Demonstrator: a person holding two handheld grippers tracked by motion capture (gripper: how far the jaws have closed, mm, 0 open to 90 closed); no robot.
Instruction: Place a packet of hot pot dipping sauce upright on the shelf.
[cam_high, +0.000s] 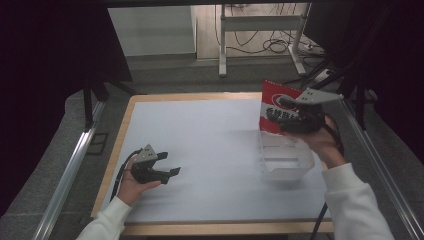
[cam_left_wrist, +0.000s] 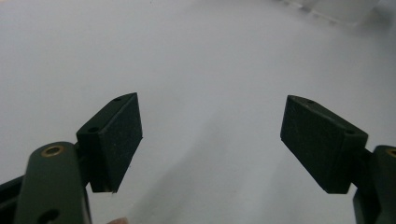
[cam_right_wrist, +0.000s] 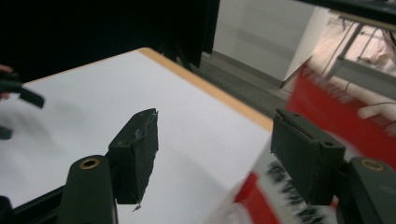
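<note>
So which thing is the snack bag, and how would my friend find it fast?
Start at the white table and look to its right side, where a clear plastic tub sits. The snack bag stands at the tub's far end, by the right gripper. It is the one red-and-white thing there, with dark printed lettering.

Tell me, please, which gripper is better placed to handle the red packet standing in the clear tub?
Right. The right gripper is open beside the red packet in the tub. The left gripper rests open far across the table.
</note>
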